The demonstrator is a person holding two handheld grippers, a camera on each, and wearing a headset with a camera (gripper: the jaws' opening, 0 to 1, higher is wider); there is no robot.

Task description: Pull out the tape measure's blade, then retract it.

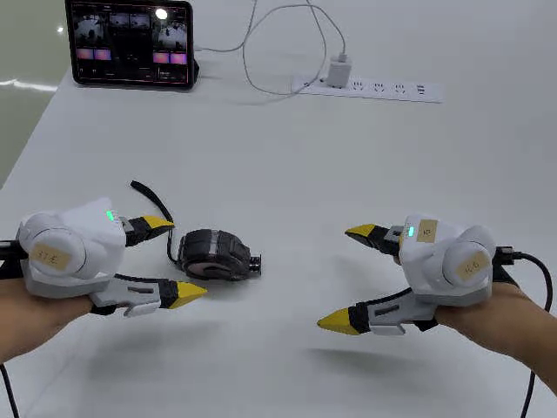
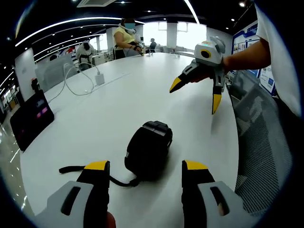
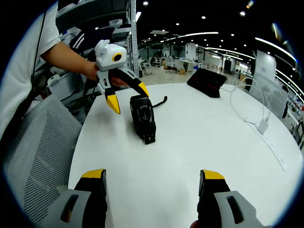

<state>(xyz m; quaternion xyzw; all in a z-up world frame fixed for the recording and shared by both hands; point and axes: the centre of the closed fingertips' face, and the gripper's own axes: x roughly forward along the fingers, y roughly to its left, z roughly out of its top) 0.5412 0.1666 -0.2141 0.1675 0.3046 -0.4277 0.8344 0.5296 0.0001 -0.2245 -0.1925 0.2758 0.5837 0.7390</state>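
A black tape measure (image 1: 215, 254) lies on the white table (image 1: 287, 174), its blade tip toward the right and a black wrist strap (image 1: 155, 207) trailing to the left. My left gripper (image 1: 178, 258) is open, its yellow-tipped jaws flanking the tape measure's left end without touching it. In the left gripper view the tape measure (image 2: 148, 146) sits just ahead of the left gripper (image 2: 147, 166). My right gripper (image 1: 350, 277) is open a short way to the right, with bare table between it and the tape. The right gripper view shows the tape measure (image 3: 143, 116) farther off, beyond the right gripper (image 3: 153, 175).
A tablet (image 1: 130, 42) stands at the far left of the table. A white power strip (image 1: 374, 87) with a charger and white cable (image 1: 278, 52) lies at the back. A mesh chair (image 3: 38, 142) stands at the table's near edge. People are at the table's far end (image 2: 126, 35).
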